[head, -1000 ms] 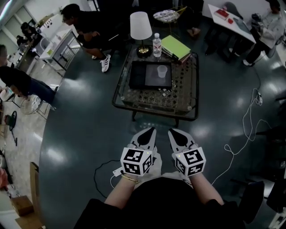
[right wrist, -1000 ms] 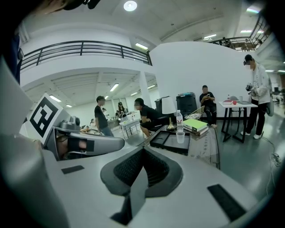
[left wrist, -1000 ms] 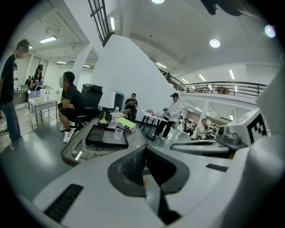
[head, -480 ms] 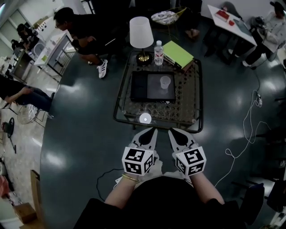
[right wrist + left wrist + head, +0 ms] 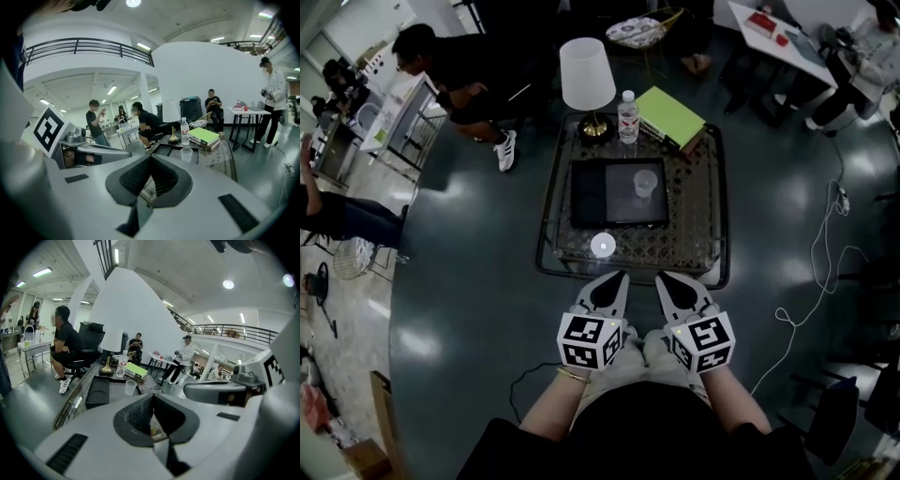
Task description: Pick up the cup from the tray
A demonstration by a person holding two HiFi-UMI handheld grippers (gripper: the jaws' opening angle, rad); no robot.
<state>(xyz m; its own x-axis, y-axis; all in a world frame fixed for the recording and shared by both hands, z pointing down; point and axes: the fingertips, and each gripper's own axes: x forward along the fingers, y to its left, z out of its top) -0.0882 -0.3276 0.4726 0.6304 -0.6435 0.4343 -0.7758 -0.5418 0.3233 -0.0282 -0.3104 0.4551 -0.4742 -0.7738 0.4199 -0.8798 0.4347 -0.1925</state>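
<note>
Left gripper (image 5: pixel 621 276) and right gripper (image 5: pixel 662 277), jaws clenched on nothing, sit short of the worktop (image 5: pixel 551 246), whose near edge they hide in their own views. Beyond, the cup (image 5: pixel 645 183) stands upright, mouth up, on the tray's (image 5: pixel 591 192) right half.

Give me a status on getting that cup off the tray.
Done: nothing yet; the cup stands upright on the black tray on the glass table. In hand: the left gripper and right gripper sit side by side at the table's near edge, jaws shut and empty. Left: open one gripper, reach over the tray, close on the cup and lift it.
</note>
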